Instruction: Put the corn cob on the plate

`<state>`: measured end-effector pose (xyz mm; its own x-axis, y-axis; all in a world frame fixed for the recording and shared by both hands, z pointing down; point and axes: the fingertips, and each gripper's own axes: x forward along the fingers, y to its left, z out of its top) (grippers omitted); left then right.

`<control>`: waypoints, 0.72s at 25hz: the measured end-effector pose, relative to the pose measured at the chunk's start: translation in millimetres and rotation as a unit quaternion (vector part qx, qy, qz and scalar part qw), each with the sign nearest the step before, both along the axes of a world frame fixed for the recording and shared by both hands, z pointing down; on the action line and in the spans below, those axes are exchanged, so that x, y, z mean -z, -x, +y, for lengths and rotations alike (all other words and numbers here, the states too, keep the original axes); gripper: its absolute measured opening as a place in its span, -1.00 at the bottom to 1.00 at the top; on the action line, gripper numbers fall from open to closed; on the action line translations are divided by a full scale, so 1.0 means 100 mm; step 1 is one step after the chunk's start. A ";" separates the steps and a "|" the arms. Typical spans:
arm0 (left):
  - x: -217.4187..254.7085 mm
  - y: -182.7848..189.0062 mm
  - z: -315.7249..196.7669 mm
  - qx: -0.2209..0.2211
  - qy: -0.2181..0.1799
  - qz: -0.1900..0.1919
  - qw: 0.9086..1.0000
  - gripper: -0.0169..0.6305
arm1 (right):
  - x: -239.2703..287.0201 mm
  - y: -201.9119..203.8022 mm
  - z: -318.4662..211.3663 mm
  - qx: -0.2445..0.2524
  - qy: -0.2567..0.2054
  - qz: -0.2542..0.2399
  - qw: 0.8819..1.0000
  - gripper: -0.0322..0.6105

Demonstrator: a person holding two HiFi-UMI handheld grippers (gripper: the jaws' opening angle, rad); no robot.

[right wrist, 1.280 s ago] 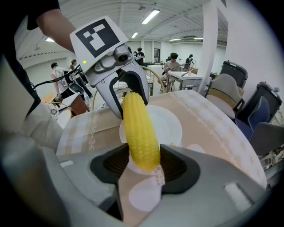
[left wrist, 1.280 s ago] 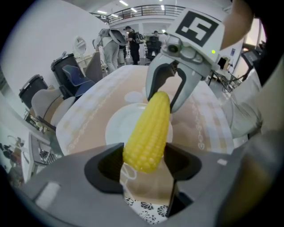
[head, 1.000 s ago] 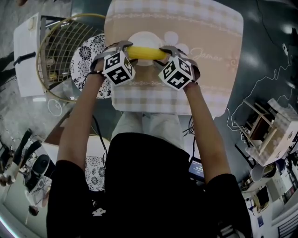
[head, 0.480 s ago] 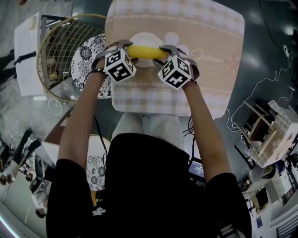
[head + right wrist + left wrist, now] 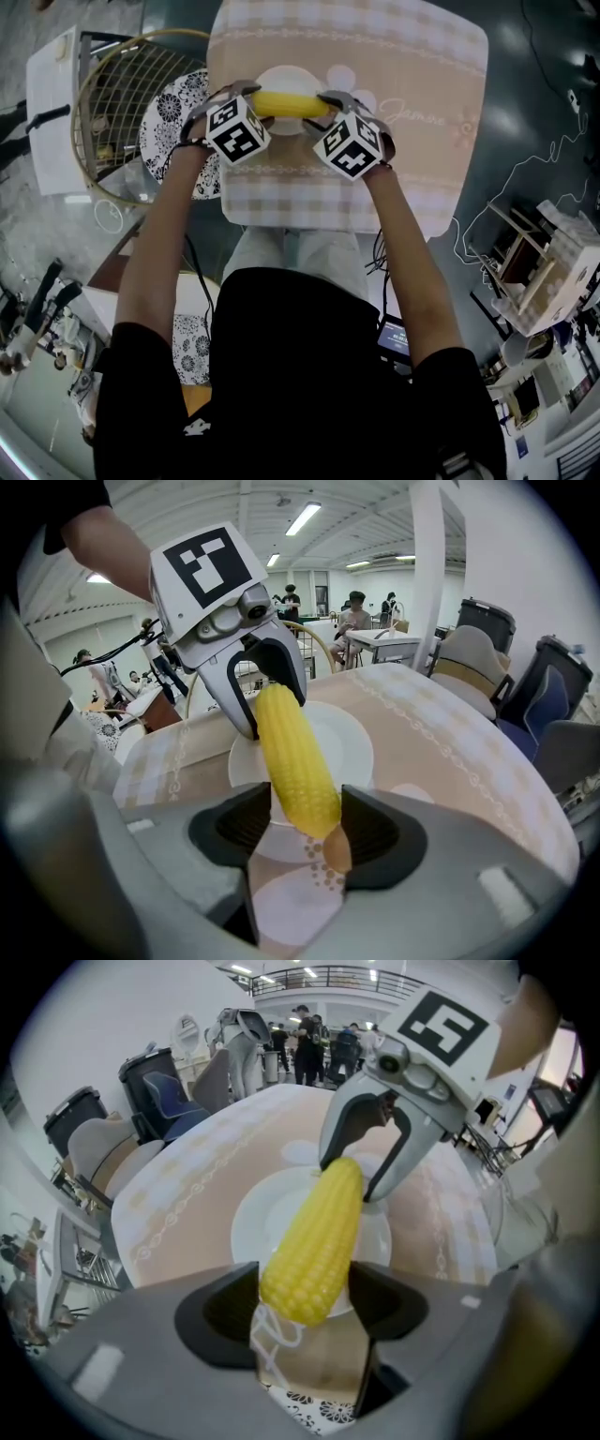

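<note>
Corn cob (image 5: pixel 291 104): in the head view its long axis runs left to right across the picture, roughly level, over the middle of the white plate (image 5: pixel 289 79). We cannot tell whether it touches the plate or sits just above it.

Ends: the blunt, thicker end points to the person's left and the tapered tip to the right. Each gripper view looks straight along the cob's length, with the other gripper at the far end.

Left gripper (image 5: pixel 305 1297): its jaws are closed on the blunt end. Both pads lie against the kernels with no gap that we can see.

Right gripper (image 5: pixel 307 827): its jaws have just been opening and stand wide. The tapered tip is between them, with the pads close on either side. We see no sign that they press on it.

Both grippers tilt steeply down toward the plate from the near side, with their marker cubes facing up.

Setting: the plate sits on a table with a beige checked cloth (image 5: pixel 375 47). To the left, off the table's edge, are a black-and-white patterned plate (image 5: pixel 173 112) and a round wire basket (image 5: pixel 117 89).
</note>
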<state>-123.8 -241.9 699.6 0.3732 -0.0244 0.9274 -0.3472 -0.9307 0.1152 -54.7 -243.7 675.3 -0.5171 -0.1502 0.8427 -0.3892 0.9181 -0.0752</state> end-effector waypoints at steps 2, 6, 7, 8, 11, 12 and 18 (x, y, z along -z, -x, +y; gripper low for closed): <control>0.00 0.03 0.01 0.007 -0.002 -0.003 1.000 0.05 | 0.02 -0.02 -0.01 -0.008 0.002 -0.002 1.000 -0.17; 0.08 0.10 0.00 0.031 -0.007 0.000 0.999 0.04 | 0.11 -0.07 -0.04 -0.020 -0.002 -0.007 1.000 -0.17; 0.12 0.11 0.00 0.038 -0.008 0.002 0.999 0.04 | 0.13 -0.07 -0.04 -0.022 -0.003 -0.009 1.000 -0.17; 0.17 0.12 0.00 0.044 -0.009 0.004 0.999 0.04 | 0.17 -0.07 -0.04 -0.024 -0.004 -0.012 1.000 -0.17; 0.35 0.15 -0.05 0.065 -0.022 0.010 0.998 -0.07 | 0.33 -0.06 -0.07 -0.036 -0.014 -0.025 0.999 -0.17; 0.43 0.16 -0.07 0.075 -0.029 0.015 0.997 -0.11 | 0.41 -0.07 -0.09 -0.042 -0.019 -0.031 0.998 -0.17; 0.97 0.21 -0.22 0.132 -0.098 0.044 0.985 -0.25 | 0.89 -0.08 -0.16 -0.070 -0.051 -0.071 0.994 -0.35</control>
<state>-144.8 -264.2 602.2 0.4083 -0.3066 0.8598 -0.5774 -0.8163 -0.0168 -47.0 -259.3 586.5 -0.5974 -0.3098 0.7397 -0.5064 0.8610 -0.0483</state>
